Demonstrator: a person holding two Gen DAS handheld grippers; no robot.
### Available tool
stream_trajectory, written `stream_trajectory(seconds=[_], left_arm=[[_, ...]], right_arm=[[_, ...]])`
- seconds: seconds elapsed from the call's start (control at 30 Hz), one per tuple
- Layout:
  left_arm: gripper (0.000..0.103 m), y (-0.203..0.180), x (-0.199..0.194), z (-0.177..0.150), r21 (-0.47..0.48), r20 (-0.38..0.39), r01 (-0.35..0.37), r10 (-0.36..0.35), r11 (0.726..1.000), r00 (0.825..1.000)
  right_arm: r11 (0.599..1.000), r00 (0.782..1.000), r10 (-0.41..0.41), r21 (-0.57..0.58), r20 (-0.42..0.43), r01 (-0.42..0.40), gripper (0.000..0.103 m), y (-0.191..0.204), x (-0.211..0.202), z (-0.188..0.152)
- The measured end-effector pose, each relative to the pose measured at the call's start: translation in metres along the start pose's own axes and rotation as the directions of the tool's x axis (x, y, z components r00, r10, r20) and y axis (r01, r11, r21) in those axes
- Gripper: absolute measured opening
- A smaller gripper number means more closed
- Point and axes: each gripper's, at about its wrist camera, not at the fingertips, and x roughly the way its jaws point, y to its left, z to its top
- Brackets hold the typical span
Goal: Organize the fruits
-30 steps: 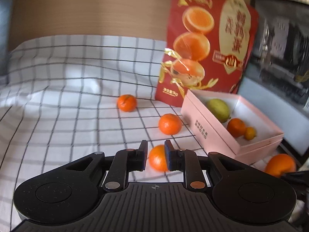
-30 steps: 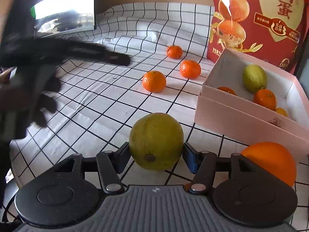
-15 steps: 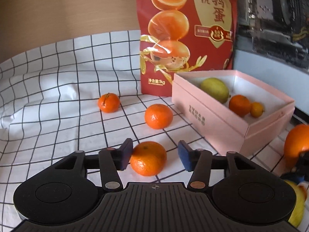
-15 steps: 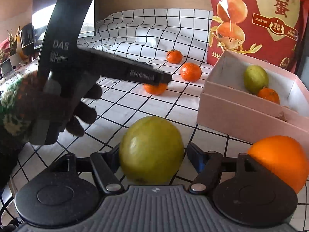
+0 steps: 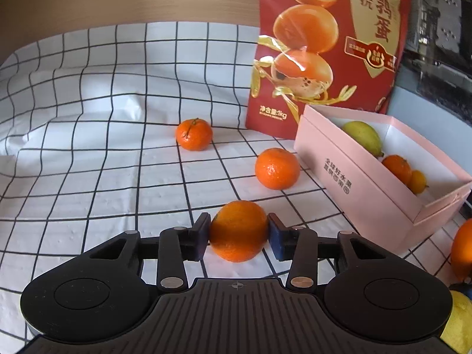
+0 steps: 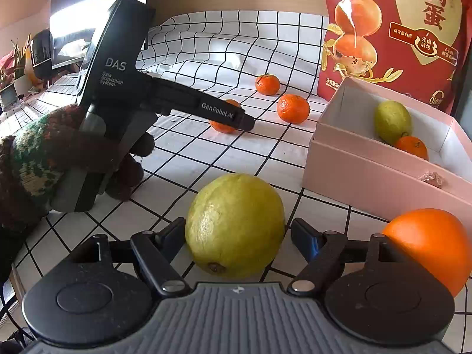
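Observation:
My left gripper (image 5: 239, 231) is shut on a mandarin (image 5: 238, 230) resting on the checked cloth; both pads touch its sides. It also shows in the right wrist view (image 6: 223, 124), partly behind the left gripper's fingers (image 6: 224, 115). My right gripper (image 6: 238, 236) is open around a yellow-green lemon (image 6: 236, 225); the left pad touches it and the right pad stands a little off. Two more mandarins (image 5: 193, 134) (image 5: 276, 168) lie on the cloth. The pink box (image 5: 368, 188) holds a lemon (image 5: 363, 137), a mandarin (image 5: 396, 168) and a small kumquat (image 5: 417, 181).
A big orange (image 6: 430, 244) lies right of my right gripper, against the pink box (image 6: 383, 177). A tall red bag (image 5: 324, 47) stands behind the box. The person's gloved hand (image 6: 44, 159) holds the left gripper. The checked cloth (image 5: 88, 147) rises at the back.
The left gripper moved onto the near mandarin and closed its jaws on it. The right gripper stayed around the lemon, which now sits a little nearer the left finger.

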Motion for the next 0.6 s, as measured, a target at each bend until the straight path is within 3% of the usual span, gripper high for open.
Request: stream_trajectory(seconds=[0.13,0.3,0.5,0.6], left_arm=[[0.046,0.002,-0.009,-0.004,-0.043,-0.008,0.019,-0.019,0.999,1.000],[0.046,-0.011,-0.051,-0.024,-0.052,0.022,0.048,-0.047,0.997,0.999],[0.046,-0.011,-0.090,-0.057,-0.095,0.067,0.103,-0.097,0.990,0.993],[0.046,-0.007,-0.096,-0.065,-0.126,0.074,0.114,-0.105,0.986,0.992]], right_arm=[[1.000,1.000,0.004,-0.006,-0.004,-0.004,0.081,0.001,0.000,0.000],[1.000,1.000,0.010,-0.020,-0.013,-0.010,0.085,0.002,0.002,0.001],[0.999,0.999,0.031,-0.039,-0.034,-0.033,0.094,0.004,0.005,0.002],[0.998,0.997,0.046,-0.048,-0.069,-0.049,0.103,0.007,0.007,0.003]])
